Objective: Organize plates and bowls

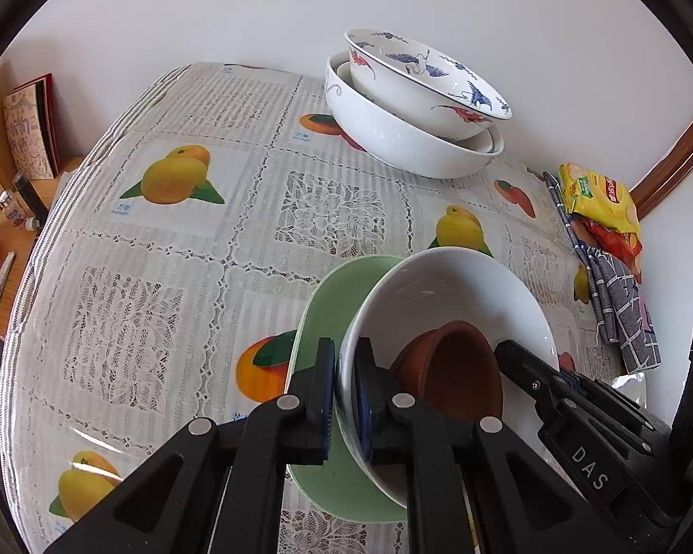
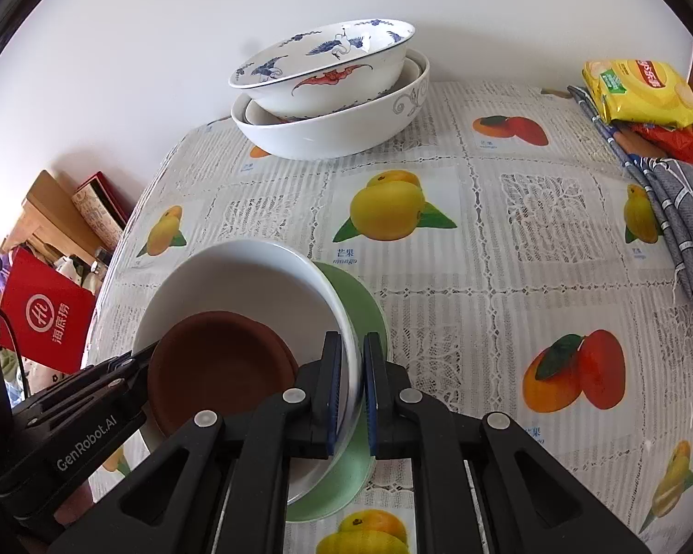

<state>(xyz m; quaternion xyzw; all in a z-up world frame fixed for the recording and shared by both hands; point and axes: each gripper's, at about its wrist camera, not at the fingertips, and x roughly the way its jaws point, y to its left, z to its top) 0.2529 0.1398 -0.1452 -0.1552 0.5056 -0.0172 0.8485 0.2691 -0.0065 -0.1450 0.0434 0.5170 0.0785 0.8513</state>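
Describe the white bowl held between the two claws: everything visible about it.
The white bowl is plain, glossy and ceramic-looking, round with a thin rim. It sits over a pale green plate on the tablecloth. A brown terracotta-like dish leans tilted inside it. The left claw pinches its rim on one side, the right claw on the opposite side, one finger inside the wall and one outside. No chips show.

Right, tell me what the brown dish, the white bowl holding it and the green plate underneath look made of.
Brown dish: probably unglazed terracotta; matte, no shine. White bowl: glazed ceramic or porcelain, by its glossy streaks of light. Green plate: smooth, soft sheen; glazed ceramic or melamine, hard to tell.
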